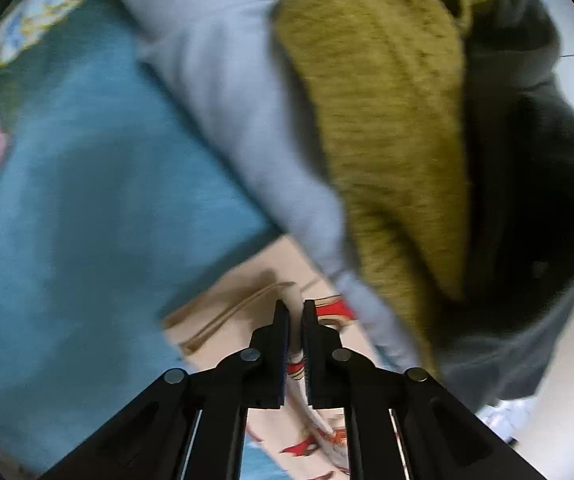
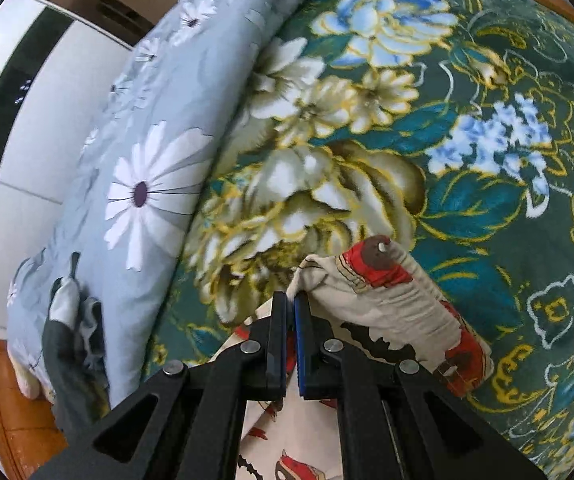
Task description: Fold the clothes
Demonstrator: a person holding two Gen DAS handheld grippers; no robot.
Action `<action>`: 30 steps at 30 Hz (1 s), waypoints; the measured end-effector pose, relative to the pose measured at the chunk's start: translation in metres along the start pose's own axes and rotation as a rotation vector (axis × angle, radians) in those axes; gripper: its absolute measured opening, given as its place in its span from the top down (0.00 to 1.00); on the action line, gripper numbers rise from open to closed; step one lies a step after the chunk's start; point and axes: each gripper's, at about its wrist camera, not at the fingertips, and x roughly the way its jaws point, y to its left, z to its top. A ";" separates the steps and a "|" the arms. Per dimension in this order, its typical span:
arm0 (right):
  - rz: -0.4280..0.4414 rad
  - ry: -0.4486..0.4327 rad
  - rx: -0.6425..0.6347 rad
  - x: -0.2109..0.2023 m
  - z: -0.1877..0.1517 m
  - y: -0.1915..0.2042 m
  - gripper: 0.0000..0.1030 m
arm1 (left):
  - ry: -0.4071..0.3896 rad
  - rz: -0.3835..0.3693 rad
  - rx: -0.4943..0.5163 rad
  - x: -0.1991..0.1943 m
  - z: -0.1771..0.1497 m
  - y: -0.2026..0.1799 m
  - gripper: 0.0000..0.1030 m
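Both tongs — left (image 1: 295, 307), right (image 2: 291, 300) — pinch the printed garment (image 2: 387, 300).

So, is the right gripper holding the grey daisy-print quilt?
No, the right gripper is shut on the cream printed garment.

1. The cream cotton-like garment with red prints (image 2: 399, 304) looks thin, matt and creased.
2. The teal floral blanket (image 2: 467, 208) is plush and fuzzy.
3. The mustard knitted top (image 1: 383, 128) looks coarse.
4. The black plastic right gripper (image 2: 291, 308) is matt, with ribbed blue pads (image 2: 300, 344).
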 end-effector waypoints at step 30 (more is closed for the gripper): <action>0.076 -0.059 0.274 -0.014 -0.056 -0.111 0.67 | -0.191 0.039 0.161 0.004 -0.027 0.037 0.84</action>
